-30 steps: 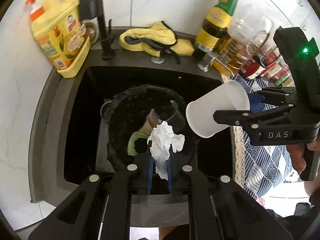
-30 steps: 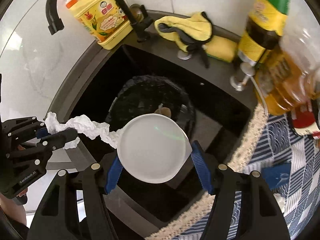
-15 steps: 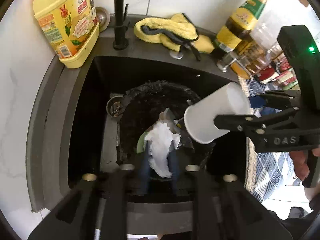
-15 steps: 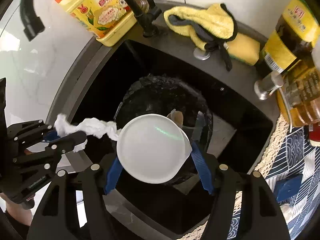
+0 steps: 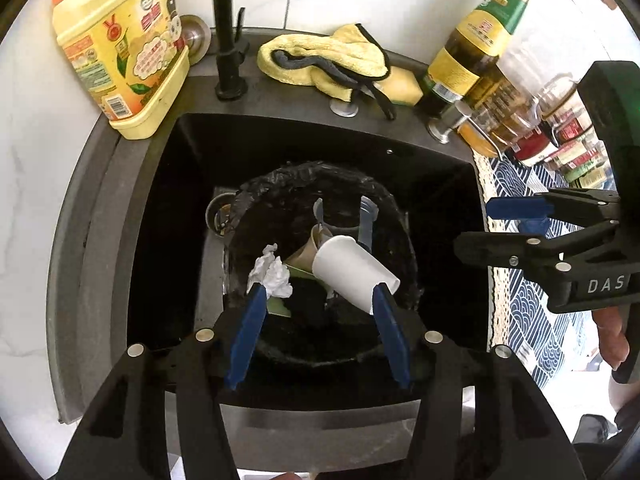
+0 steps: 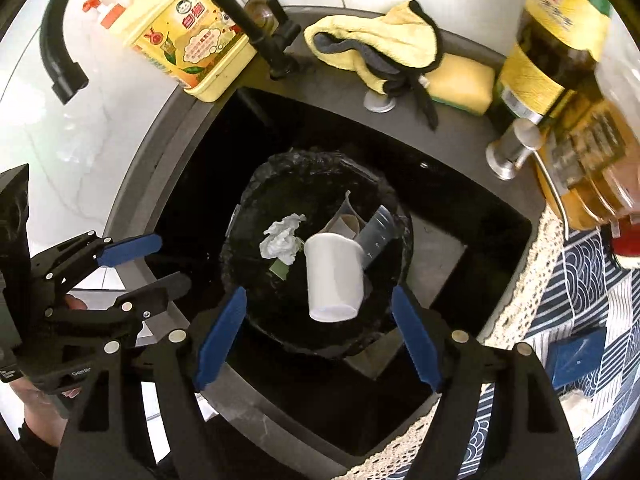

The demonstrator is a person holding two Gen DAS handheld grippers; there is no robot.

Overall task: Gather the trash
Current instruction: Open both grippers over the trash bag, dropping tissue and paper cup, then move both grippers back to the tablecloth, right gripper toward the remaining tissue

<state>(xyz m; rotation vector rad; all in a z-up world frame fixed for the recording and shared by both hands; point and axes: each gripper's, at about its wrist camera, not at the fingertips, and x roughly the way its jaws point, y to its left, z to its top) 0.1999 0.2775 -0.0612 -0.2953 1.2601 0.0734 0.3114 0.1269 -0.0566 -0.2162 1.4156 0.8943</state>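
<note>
— Left wrist view: what has changed for you?
— Your left tongs [image 5: 318, 304] have spread and let go; the crumpled tissue [image 5: 271, 274] now lies in the black-lined bin [image 5: 384, 196] beside the white cup [image 5: 352, 270].
— And the right wrist view?
— Your right tongs [image 6: 318, 318] gape empty too, the cup [image 6: 332, 276] dropped below them. The bin sits in the dark sink [image 6: 460, 200], with detergent [image 6: 180, 32] and a yellow cloth [image 6: 380, 46] on the surface behind.
</note>
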